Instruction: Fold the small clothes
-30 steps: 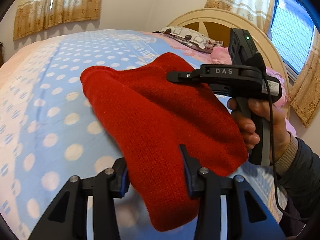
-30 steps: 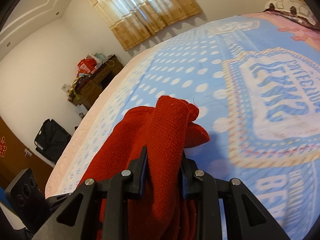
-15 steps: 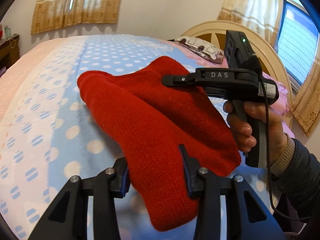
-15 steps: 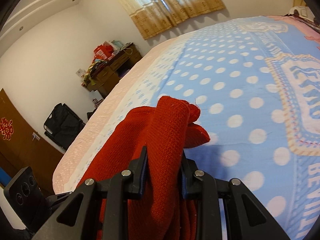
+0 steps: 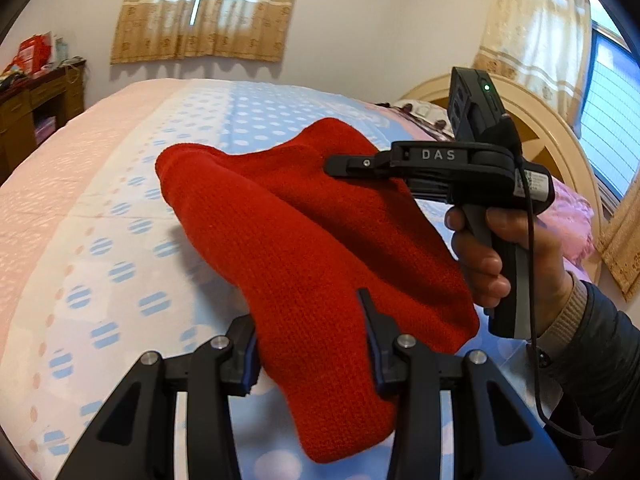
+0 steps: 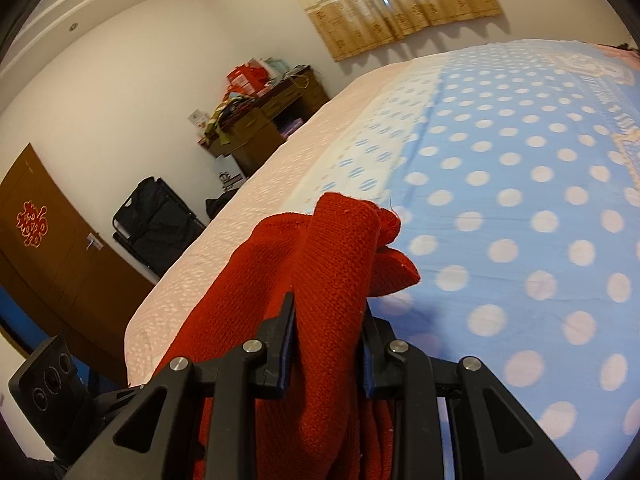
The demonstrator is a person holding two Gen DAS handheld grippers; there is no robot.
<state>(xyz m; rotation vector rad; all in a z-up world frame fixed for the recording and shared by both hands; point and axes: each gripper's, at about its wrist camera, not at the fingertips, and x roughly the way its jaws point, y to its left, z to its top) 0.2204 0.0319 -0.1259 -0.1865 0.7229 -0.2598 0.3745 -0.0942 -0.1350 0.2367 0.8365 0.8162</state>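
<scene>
A red knitted garment (image 5: 304,240) hangs above the bed, held up between both grippers. My left gripper (image 5: 310,328) is shut on its near edge, with cloth bunched between the jaws and drooping below them. My right gripper (image 6: 328,320) is shut on the opposite edge of the red garment (image 6: 332,264), which folds over the jaws. In the left wrist view the right gripper (image 5: 340,166) reaches in from the right, held by a hand, fingers pressed into the cloth.
The bed's blue polka-dot cover (image 6: 520,208) lies beneath, with a pink border (image 5: 52,184) on the left. A cream headboard (image 5: 560,136) and pillows stand at the far right. A wooden desk (image 6: 272,120), black bag (image 6: 156,216) and brown door (image 6: 44,248) lie beyond the bed.
Both grippers have swung with the garment toward the foot end of the bed; the desk and pink border came into view. The grip on the cloth is unchanged.
</scene>
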